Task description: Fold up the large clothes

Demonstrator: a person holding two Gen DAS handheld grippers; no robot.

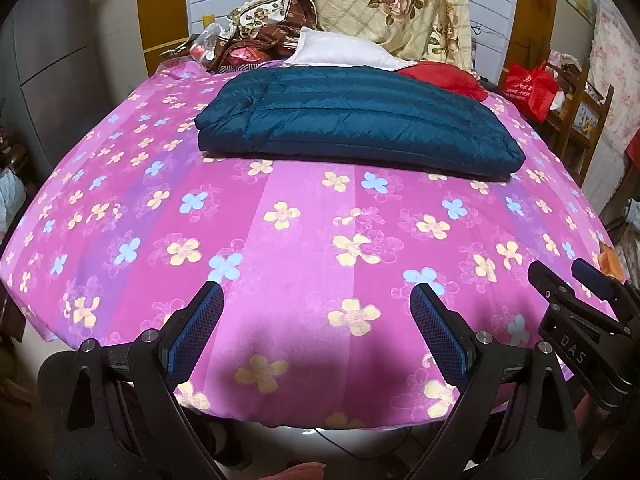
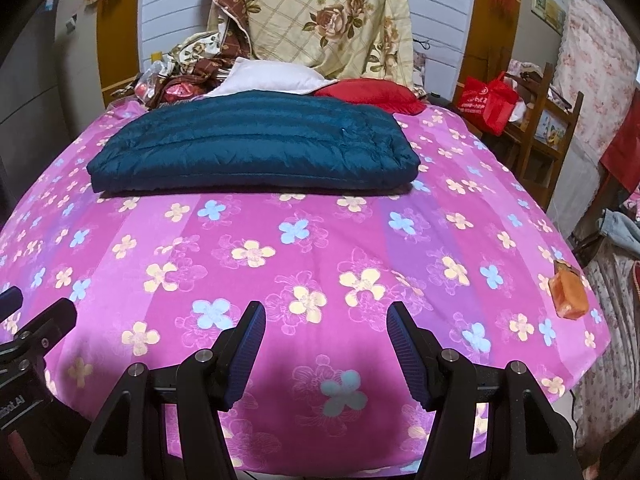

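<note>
Two grippers hang side by side over the near edge of the bed (image 1: 132, 184), both tilted downward, jaws spread and holding nothing. Left gripper (image 1: 316, 336): only bare flowered sheet between its jaws. Right gripper (image 2: 326, 350): same, sheet and nothing else between them; its neighbour shows at the left margin of the right wrist view. Task garment, a dark teal quilted jacket (image 1: 352, 120), lies well ahead of both sets of jaws, across the middle of the bed, apart from either gripper. It looks already folded into a thick, roughly rectangular bundle with stacked layers visible along its near edge. Beyond it: a white pillow (image 1: 340, 50) and a red cushion (image 1: 444, 78). A small orange item (image 2: 568, 290) sits off to the right of the right jaws, near the bed's side edge. Judgement: folding looks finished or nearly so, hands resting clear. If a further fold is wanted, both jaws must reach forward to the bundle's near corners and pinch through several puffy, slippery layers at once.
</note>
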